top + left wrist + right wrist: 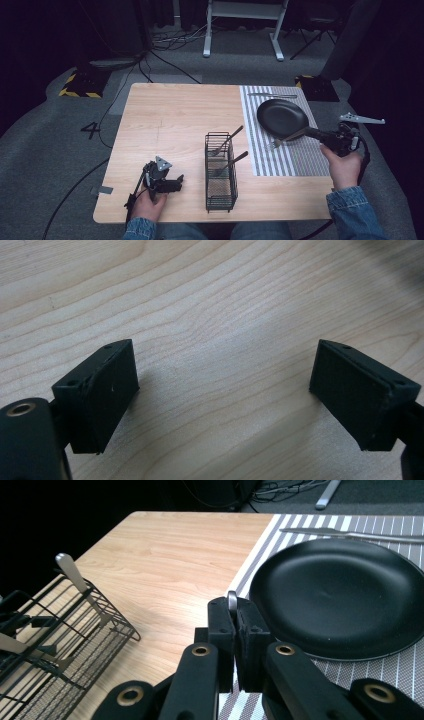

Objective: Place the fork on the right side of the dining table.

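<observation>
The right gripper is clamped on a fork, whose tines lie on the striped placemat just near of the black plate, with the handle running rightward into the jaws. In the right gripper view the two black jaws stand pressed together with the fork's rounded metal handle end pinched between them and poking up above the pads; the plate sits close on the right there, its rim just past the jaws. That same view gives a low look at the wire basket on the left, with fork handles leaning out of it, and at a knife lying on the mat beyond the plate. The high view sets these out flat: the basket stands near the table's near edge, in the middle, holding two forks, and the knife lies at the far edge of the mat. The wooden table is bare across its far left half, wide open room between the basket and the left edge. The right hand hangs at the table's right edge, beside the mat's right border. The left gripper rests near the near left corner, and its own view shows the pads spread wide apart over plain wood grain, nothing between them.
</observation>
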`<state>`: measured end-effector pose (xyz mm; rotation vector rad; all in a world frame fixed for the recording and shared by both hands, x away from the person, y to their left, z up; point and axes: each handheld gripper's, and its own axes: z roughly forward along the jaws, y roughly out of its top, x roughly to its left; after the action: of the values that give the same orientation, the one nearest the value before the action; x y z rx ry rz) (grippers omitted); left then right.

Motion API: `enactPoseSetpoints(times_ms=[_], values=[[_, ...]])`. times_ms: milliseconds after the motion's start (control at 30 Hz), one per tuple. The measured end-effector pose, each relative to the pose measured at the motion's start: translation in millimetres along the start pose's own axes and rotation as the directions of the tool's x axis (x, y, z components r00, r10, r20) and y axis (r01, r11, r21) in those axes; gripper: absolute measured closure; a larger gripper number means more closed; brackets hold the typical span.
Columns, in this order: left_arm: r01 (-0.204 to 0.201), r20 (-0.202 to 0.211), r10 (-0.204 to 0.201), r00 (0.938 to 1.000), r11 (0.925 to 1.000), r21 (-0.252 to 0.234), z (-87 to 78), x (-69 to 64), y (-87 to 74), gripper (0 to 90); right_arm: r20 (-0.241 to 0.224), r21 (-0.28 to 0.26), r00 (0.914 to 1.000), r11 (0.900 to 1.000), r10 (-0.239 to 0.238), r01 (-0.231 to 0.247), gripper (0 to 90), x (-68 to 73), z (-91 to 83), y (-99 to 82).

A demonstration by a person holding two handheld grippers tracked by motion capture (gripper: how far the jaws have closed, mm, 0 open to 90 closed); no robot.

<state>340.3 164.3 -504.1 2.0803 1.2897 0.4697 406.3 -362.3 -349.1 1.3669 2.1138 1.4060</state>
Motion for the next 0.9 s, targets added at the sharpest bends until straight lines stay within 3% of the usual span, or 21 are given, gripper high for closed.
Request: enactPoseSetpoints(times_ms=[500,900], values=[[0.0,0.0,0.0,1.0,1.0,0.0,0.0,0.0,0.0,12.0,0.013,0.04,0.9996,0.9989,0.025,-0.025,87.2,-10.2,16.3,-12.5],[0.0,0.0,0.0,1.0,1.0,0.0,0.0,0.0,0.0,12.0,0.016,0.047,0.999,0.9979,0.042,-0.043,86.9,-13.0,18.2,-13.8]])
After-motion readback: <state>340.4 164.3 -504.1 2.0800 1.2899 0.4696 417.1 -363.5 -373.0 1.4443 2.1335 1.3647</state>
